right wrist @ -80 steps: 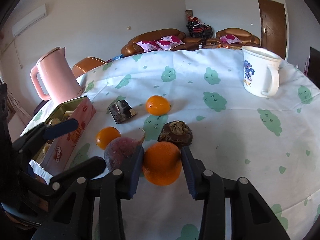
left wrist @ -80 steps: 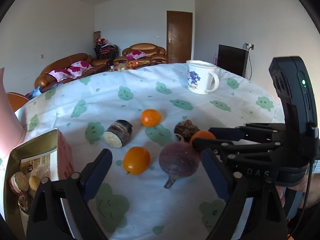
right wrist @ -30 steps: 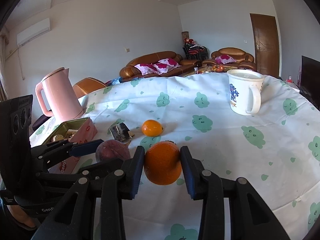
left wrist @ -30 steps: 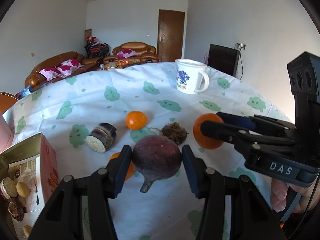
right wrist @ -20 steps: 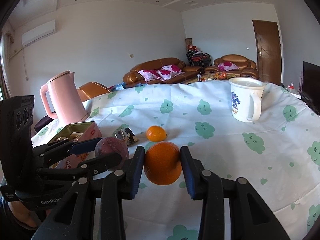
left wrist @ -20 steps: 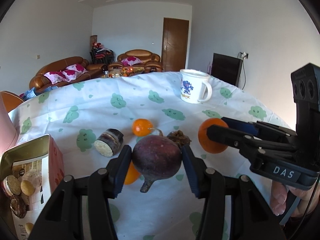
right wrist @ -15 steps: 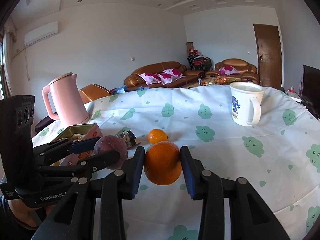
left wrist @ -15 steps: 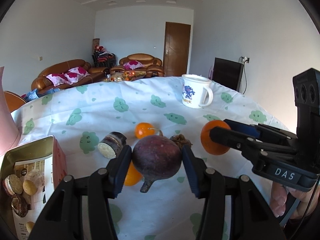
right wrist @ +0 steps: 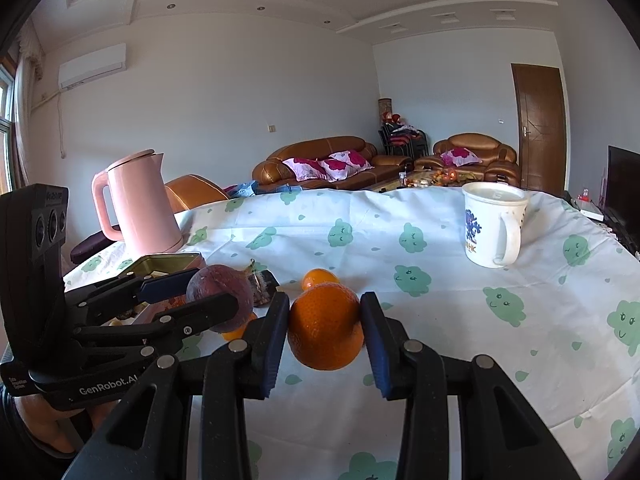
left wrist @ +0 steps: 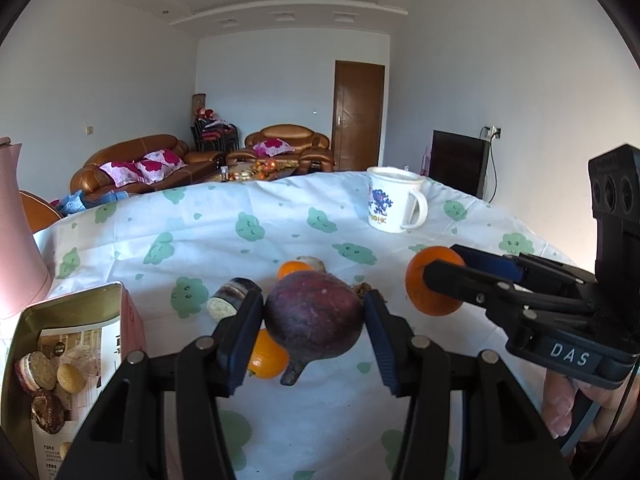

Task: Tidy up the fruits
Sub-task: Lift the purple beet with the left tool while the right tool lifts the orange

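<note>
Your left gripper [left wrist: 314, 320] has its fingers [left wrist: 244, 330] closed to the width of the dark purple fruit [left wrist: 314, 316], pressing it on both sides. The fruit sits between the blue pads near their tips, its stubby stem pointing down, and it hangs clear of the tabletop [left wrist: 248, 216].

Your right gripper [right wrist: 325, 330] holds the large orange [right wrist: 325, 326] the same way: fingers [right wrist: 374, 338] drawn in against its left and right sides, the orange seated between the pads and lifted off the cloth. From the left wrist view that orange [left wrist: 434, 286] shows to the right of the purple fruit, well apart from it, with the right gripper [left wrist: 460, 276] reaching in from the tabletop's right edge.

Below your held fruits, on the middle of the tabletop, lie a small orange [left wrist: 266, 354], partly hidden behind your left finger, and another small orange [left wrist: 294, 269] farther back. Just beside the latter is a dark cylindrical piece [left wrist: 230, 300] lying on its side, pale cut end towards you. A brown, rough lump [left wrist: 364, 288] peeks out behind the purple fruit; you cannot tell what it is.

At the tabletop's near left corner stands an open tin of biscuits [left wrist: 72, 320], with a pink kettle [right wrist: 138, 204] behind it at the left edge. A white mug [right wrist: 494, 228] stands towards the far right.
</note>
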